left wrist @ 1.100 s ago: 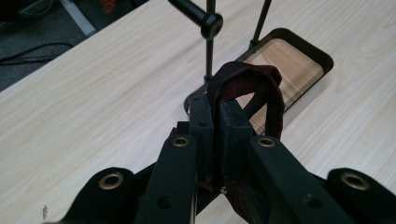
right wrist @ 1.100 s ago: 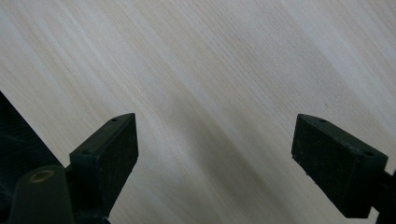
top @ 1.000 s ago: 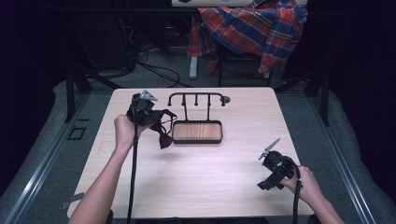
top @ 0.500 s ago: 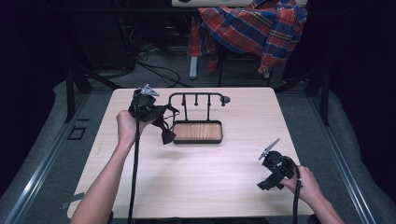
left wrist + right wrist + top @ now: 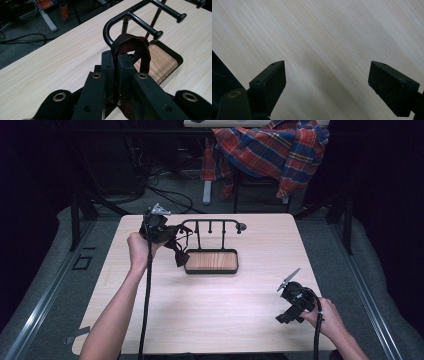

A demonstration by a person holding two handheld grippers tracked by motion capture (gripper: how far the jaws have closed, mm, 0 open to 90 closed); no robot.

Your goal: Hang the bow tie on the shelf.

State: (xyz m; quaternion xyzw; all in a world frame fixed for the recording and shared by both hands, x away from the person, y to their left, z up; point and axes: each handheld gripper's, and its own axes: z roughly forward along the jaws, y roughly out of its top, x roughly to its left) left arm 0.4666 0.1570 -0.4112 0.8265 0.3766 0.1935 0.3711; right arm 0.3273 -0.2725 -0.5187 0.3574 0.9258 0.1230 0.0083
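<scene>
1. Nearest the person, the right gripper (image 5: 289, 306) rests low over the bare front-right part of the table (image 5: 240, 320). In the right gripper view its jaws stand wide apart with only wood grain between them, so it takes no part in the work for now.

2. Farther in, the left gripper (image 5: 115, 75) has its jaws clamped on a dark red fabric loop (image 5: 140, 47). The loop arches up out of the jaws and sits just short of the curved end of the black rack (image 5: 117, 22).

3. Judged from this, the pick-up is done and the hanging is not. The loop is not yet over any of the pegs (image 5: 155, 33), and the rack's wooden tray (image 5: 210, 261) lies empty below.

4. In the high view the loop appears as a dark bundle beside the rack's left end, too small to tell whether it touches the bar.

5. What the fabric is stays hard to make out. Its lower part is hidden behind the jaws.

6. Beyond the table, a plaid cloth (image 5: 270, 150) drapes over a chair.
</scene>
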